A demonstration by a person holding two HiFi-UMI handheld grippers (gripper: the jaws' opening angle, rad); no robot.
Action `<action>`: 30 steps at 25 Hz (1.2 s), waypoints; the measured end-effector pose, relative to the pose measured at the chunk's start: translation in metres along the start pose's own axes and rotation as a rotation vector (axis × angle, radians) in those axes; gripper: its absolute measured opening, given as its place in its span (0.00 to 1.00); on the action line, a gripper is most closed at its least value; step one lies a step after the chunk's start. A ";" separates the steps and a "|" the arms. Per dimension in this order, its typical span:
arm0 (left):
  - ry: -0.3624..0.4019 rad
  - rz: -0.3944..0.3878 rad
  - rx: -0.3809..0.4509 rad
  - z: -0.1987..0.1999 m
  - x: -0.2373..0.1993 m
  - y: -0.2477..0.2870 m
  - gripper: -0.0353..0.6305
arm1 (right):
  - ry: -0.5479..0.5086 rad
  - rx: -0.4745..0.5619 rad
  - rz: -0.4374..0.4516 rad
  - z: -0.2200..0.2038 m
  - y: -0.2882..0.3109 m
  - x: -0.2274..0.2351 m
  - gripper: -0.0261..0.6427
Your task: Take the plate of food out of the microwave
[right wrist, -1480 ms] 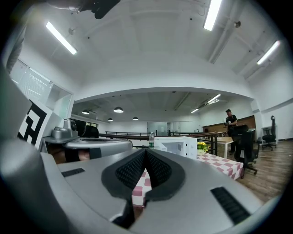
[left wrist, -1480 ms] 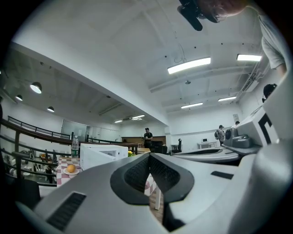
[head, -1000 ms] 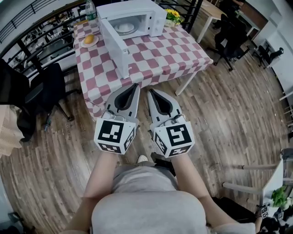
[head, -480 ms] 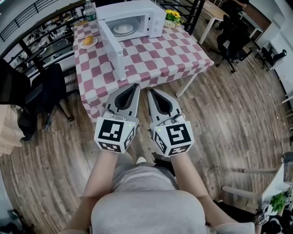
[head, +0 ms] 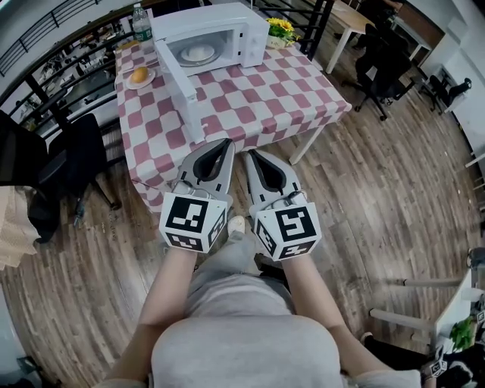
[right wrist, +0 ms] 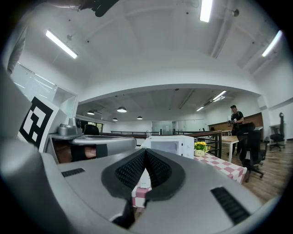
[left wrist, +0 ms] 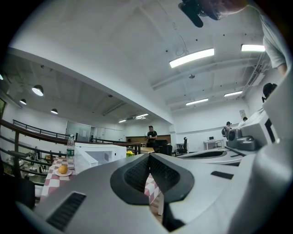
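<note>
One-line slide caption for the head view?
Shut, empty left gripper and right gripper short of the checkered table; open microwave holds the plate of food.

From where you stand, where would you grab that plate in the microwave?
Probably the near rim of the plate, coming level through the microwave's open front. It is closed on every other side, and the open door juts out on the left, so stay right of it.

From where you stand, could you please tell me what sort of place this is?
Most likely an open-plan office with a makeshift kitchen corner: office chairs and a desk stand on a wood floor, strip lights run overhead, and a microwave sits on a checked table.
</note>
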State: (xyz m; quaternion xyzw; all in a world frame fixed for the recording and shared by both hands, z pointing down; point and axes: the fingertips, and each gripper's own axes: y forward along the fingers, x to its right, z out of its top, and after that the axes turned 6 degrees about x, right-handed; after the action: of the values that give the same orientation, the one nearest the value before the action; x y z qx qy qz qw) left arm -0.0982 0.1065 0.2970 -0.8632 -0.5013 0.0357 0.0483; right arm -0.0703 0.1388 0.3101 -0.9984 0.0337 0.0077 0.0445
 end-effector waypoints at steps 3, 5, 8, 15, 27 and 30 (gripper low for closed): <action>-0.011 -0.001 0.008 -0.002 -0.004 0.015 0.06 | -0.013 -0.009 0.001 -0.003 0.006 0.009 0.07; -0.011 -0.007 0.009 -0.004 -0.004 0.025 0.06 | -0.016 -0.011 -0.003 -0.004 0.010 0.018 0.07; -0.010 -0.017 0.009 -0.008 -0.004 0.042 0.06 | -0.017 -0.013 -0.012 -0.007 0.019 0.032 0.08; -0.029 -0.002 0.021 -0.011 -0.022 0.081 0.06 | -0.043 -0.013 -0.006 -0.005 0.051 0.059 0.07; -0.046 0.018 -0.028 -0.033 -0.046 0.150 0.06 | -0.036 -0.046 0.000 -0.017 0.103 0.107 0.08; -0.049 0.020 -0.034 -0.032 -0.052 0.168 0.06 | -0.030 -0.058 0.001 -0.019 0.115 0.119 0.08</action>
State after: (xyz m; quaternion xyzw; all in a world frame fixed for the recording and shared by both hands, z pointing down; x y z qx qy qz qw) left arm 0.0238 -0.0232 0.3094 -0.8678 -0.4940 0.0488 0.0212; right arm 0.0408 0.0153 0.3163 -0.9990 0.0333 0.0238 0.0161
